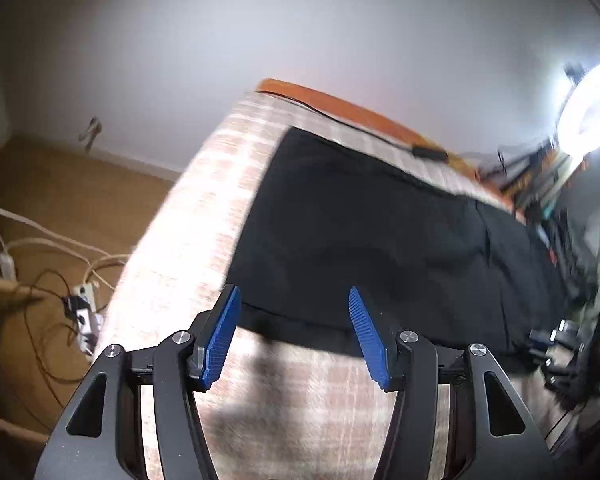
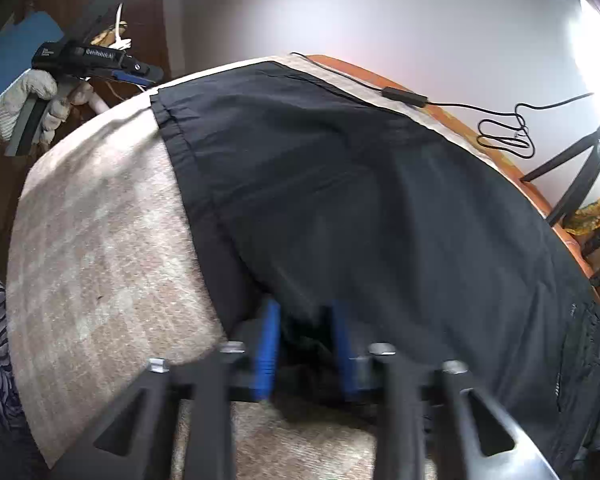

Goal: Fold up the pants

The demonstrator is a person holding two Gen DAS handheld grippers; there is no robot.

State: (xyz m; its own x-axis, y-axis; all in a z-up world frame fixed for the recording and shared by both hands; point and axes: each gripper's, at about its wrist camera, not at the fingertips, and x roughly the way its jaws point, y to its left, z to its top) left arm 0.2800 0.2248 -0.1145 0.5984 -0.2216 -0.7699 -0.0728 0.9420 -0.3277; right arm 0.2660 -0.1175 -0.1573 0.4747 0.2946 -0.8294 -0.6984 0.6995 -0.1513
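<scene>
the black pants [image 2: 360,200] lie spread flat on a checked cloth [image 2: 100,248] over the table. the left gripper [image 1: 294,300] hangs wide open, empty, above the hem at 6 o'clock of its view. the right gripper [image 2: 306,312], blurred, stands part open with dark fabric between its blue fingers [image 2: 268,344]; whether it grips, i cannot tell.

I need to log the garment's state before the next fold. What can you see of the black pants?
The black pants look like thin, matte woven fabric, spread mostly flat with soft wrinkles on a beige checked cloth. A stitched hem band runs along the end nearest the left gripper, which is open just short of that edge. The right gripper has its blue fingers on either side of bunched fabric at the near edge; motion blur hides whether it grips. A seam runs lengthwise.
</scene>
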